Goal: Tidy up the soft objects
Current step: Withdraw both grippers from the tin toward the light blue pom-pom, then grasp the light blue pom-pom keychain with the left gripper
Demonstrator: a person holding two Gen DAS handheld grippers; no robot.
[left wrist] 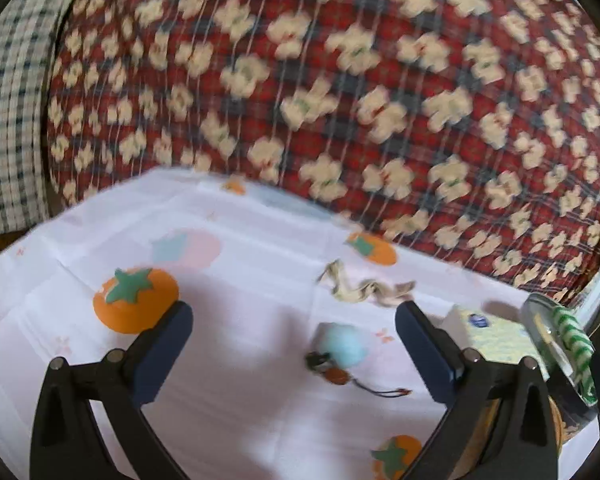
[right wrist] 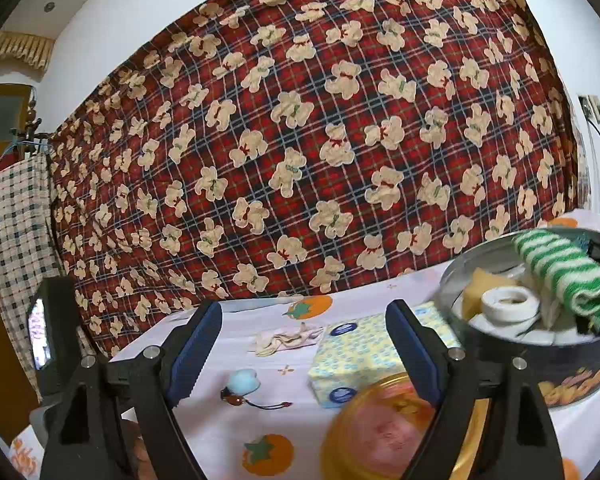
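Note:
A light-blue pompom charm [left wrist: 342, 346] with a dark cord lies on the white persimmon-print tablecloth [left wrist: 236, 360]. My left gripper [left wrist: 294, 320] hangs over it, open, nothing between its fingers. A crumpled beige cloth strip [left wrist: 364, 290] lies just beyond. In the right wrist view my right gripper [right wrist: 304, 316] stands open above the cloth, pads touching nothing; the pompom charm [right wrist: 242, 380] is low left between its fingers. A round dark tin [right wrist: 540, 360] at the right holds a rolled green-striped towel [right wrist: 564, 276], a white tape roll [right wrist: 508, 302] and a yellow sponge [right wrist: 484, 284].
A yellow-and-blue tissue pack [right wrist: 356, 354] lies beside the tin. A blurred yellow translucent round container [right wrist: 384, 428] with something pink inside sits under the right gripper. A red plaid teddy-bear quilt [right wrist: 320, 140] rises behind the table. A dark device with a lit screen [right wrist: 40, 332] is at the left.

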